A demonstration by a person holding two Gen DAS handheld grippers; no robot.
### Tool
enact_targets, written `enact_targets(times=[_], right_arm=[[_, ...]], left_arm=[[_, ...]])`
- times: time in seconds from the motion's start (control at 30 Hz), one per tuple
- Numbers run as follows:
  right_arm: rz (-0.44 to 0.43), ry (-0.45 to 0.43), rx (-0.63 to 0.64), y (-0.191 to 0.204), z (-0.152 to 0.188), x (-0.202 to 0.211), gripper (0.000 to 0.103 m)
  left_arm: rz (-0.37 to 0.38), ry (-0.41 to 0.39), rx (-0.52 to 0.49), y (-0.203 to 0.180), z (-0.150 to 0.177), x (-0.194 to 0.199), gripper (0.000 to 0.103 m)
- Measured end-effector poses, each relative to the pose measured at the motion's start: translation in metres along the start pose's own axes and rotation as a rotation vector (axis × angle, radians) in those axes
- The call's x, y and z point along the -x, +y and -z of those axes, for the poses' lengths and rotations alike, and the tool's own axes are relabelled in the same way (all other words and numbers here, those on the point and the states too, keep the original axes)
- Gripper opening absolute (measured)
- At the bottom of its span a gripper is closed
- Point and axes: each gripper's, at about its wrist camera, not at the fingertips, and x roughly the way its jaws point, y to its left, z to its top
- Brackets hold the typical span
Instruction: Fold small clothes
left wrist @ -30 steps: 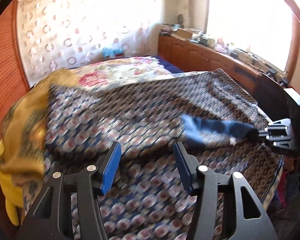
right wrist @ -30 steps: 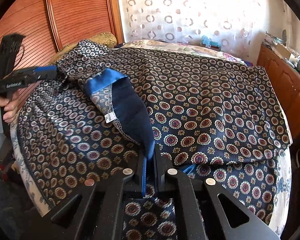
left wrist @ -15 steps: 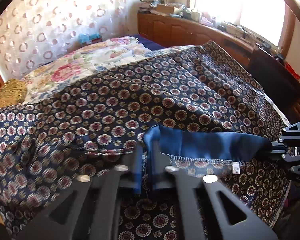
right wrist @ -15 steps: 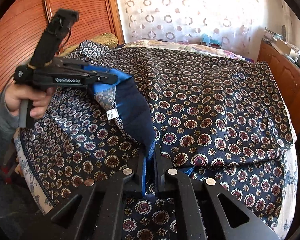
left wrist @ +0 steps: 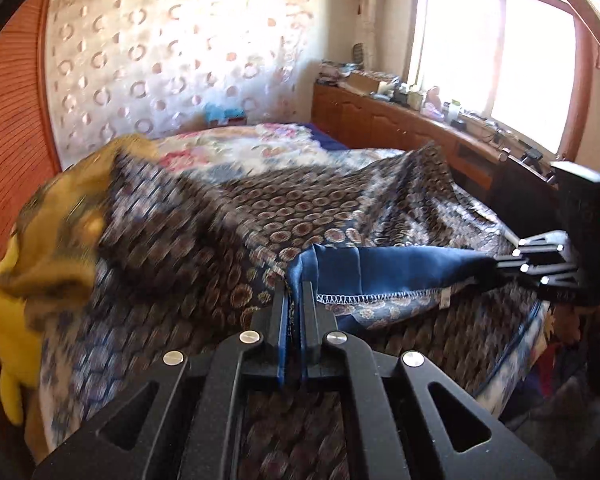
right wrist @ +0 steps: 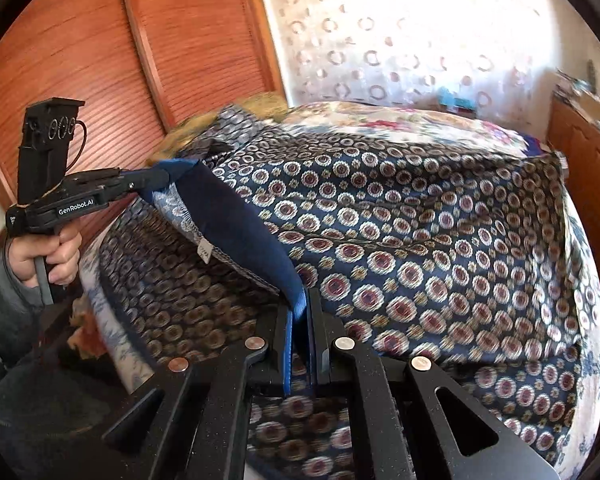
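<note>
A dark blue patterned cloth (right wrist: 400,248) with red and gold medallions lies spread over the bed; it also shows in the left wrist view (left wrist: 228,224). Its near hem is turned up, showing the plain blue underside (left wrist: 388,268) with a white stitched edge. My left gripper (left wrist: 294,292) is shut on one corner of this hem. My right gripper (right wrist: 300,300) is shut on the other corner. The hem is lifted and stretched taut between them. The right gripper appears at the right of the left wrist view (left wrist: 500,266); the left gripper appears at the left of the right wrist view (right wrist: 160,178).
A yellow-brown pillow (left wrist: 52,240) lies at the bed's left end. A floral sheet (left wrist: 260,148) covers the far part. A wooden cabinet (left wrist: 400,124) with clutter runs under the window. A wooden slatted wall (right wrist: 100,60) stands by the bed's head.
My left gripper closed on the hem corner and then lifted it. The hem now stretches higher and tauter between both grippers. The right gripper kept its hold.
</note>
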Motion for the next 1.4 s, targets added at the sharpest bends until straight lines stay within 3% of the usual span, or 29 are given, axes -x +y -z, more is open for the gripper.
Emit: enact_targets(times=[0.07,0.17,0.23,0.3,0.6,0.67,0.73,0.83,1.0,1.1,1.3,1.37,1.4], right_arm=[[-0.008,0.021,0.013,0.007,0.002,-0.003,0.008],[0.011,0.05,0.022,0.013,0.006,-0.007,0.027],[0.024,0.053,0.012,0.011,0.007,-0.006,0.041],[0.035,0.045,-0.007,0.007,0.005,-0.001,0.047],[0.116,-0.015,-0.074,-0.025,0.011,0.033,0.05],[0.147,-0.022,-0.085,-0.028,0.013,0.035,0.054],[0.186,-0.02,-0.091,-0.028,0.015,0.036,0.055],[0.244,-0.002,-0.083,-0.03,0.016,0.034,0.056],[0.273,0.006,-0.1,-0.032,0.017,0.029,0.056],[0.279,0.013,-0.111,-0.032,0.017,0.026,0.056],[0.27,0.01,-0.131,-0.036,0.02,0.024,0.056],[0.268,0.012,-0.132,-0.036,0.021,0.024,0.056],[0.267,0.012,-0.133,-0.037,0.021,0.023,0.056]], left_arm=[[-0.02,0.011,0.005,0.006,0.006,0.004,0.006],[-0.027,0.018,0.031,0.014,0.01,0.004,0.015],[-0.021,0.007,0.052,0.02,0.01,0.007,0.028],[-0.016,-0.021,0.065,0.022,0.007,0.01,0.041],[-0.036,-0.061,0.043,0.02,-0.01,0.011,0.046],[-0.039,-0.064,0.023,0.018,-0.017,0.007,0.055],[-0.048,-0.067,-0.002,0.016,-0.024,0.001,0.074],[-0.051,-0.058,-0.009,0.016,-0.033,-0.011,0.077],[-0.102,-0.007,0.003,0.023,-0.049,-0.041,0.076],[-0.035,0.064,0.083,0.035,-0.052,-0.064,0.054],[-0.068,0.13,0.079,0.032,-0.037,-0.082,0.036],[-0.087,0.128,0.067,0.031,-0.03,-0.08,0.011],[-0.09,0.124,0.063,0.03,-0.028,-0.077,0.007]])
